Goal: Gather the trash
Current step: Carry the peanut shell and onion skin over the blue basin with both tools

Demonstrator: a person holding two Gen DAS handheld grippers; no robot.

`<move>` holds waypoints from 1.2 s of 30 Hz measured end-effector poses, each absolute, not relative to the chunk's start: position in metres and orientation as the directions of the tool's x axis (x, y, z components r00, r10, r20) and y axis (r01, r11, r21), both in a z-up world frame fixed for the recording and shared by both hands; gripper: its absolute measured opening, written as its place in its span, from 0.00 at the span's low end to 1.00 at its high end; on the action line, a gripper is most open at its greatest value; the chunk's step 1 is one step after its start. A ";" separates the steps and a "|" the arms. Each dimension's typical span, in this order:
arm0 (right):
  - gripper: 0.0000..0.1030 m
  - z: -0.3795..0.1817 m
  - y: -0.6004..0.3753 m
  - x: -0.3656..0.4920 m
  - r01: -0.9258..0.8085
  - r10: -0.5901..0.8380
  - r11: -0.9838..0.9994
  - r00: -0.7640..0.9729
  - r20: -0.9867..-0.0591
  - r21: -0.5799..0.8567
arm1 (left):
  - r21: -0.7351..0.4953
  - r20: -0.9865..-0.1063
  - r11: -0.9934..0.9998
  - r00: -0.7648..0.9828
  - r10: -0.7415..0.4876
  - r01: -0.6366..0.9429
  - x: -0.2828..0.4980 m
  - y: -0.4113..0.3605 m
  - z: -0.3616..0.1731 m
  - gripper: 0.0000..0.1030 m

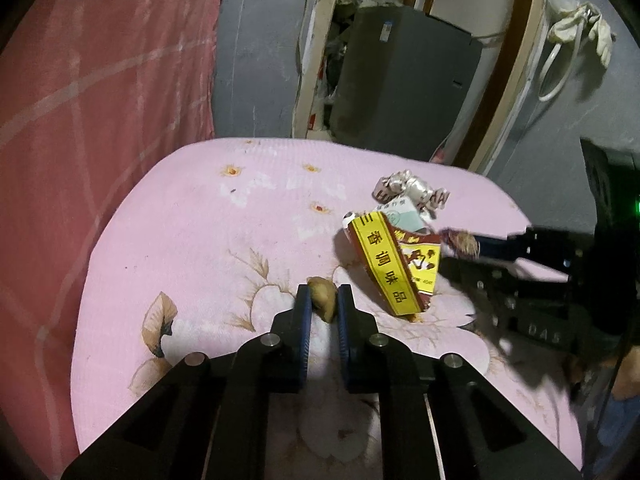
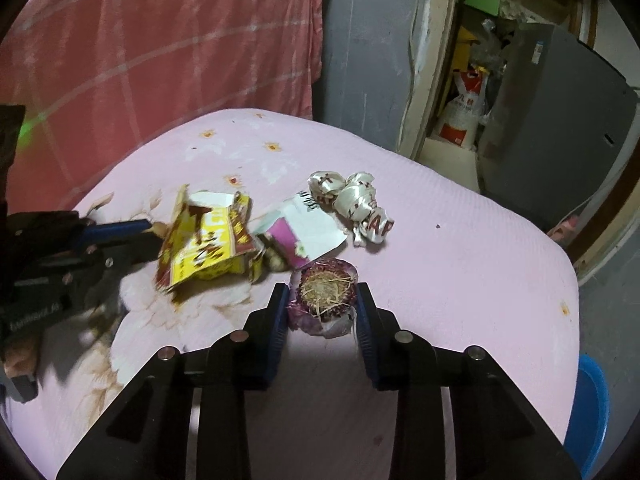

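Gripping a small brown scrap (image 1: 322,299) betw. its nearly closed blue pads, the left gripper (image 1: 323,300) sat low over the pink floral cloth (image 1: 192,232), just left of the yellow-red seasoning box (image 1: 394,262). R gripper (image 2: 322,300) had its fingers partway closed around a purple onion end (image 2: 326,294), root side up, pads touching both sides. Other trash lay nearby on the cloth: a torn white-pink wrapper (image 2: 308,232) and a crumpled silver wrapper (image 2: 352,204), both w/ the box in one loose pile.
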State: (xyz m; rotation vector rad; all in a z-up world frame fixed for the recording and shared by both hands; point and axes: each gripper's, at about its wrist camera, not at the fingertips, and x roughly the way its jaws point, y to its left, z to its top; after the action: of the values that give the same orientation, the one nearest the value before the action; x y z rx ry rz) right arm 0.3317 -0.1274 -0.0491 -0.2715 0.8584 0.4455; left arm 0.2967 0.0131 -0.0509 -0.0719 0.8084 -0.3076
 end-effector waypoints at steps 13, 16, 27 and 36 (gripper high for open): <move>0.29 -0.017 -0.162 0.262 -0.412 0.342 0.911 0.757 -0.556 0.000 | -0.134 -0.509 0.954 0.807 -0.297 0.267 0.242 0.000 -0.012 0.09; 0.29 -0.003 -0.174 0.243 -0.384 0.350 0.923 0.811 -0.469 0.024 | -0.139 -0.457 0.949 0.832 -0.314 0.282 0.231 -0.011 0.000 0.09; 0.29 0.058 -0.220 0.194 -0.261 0.263 0.965 0.939 -0.219 0.040 | -0.156 -0.237 0.930 0.901 -0.363 0.334 0.196 -0.058 0.052 0.09; 0.29 0.077 -0.271 0.164 -0.105 0.110 0.993 0.990 -0.088 0.061 | -0.144 -0.195 0.898 0.878 -0.437 0.415 0.189 -0.114 0.073 0.09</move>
State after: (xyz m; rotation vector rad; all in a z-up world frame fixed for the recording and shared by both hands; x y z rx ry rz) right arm 0.1637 -0.2715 0.0772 0.0558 0.0916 0.1084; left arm 0.1891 -0.1135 0.0728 -0.0990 0.2265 -0.4447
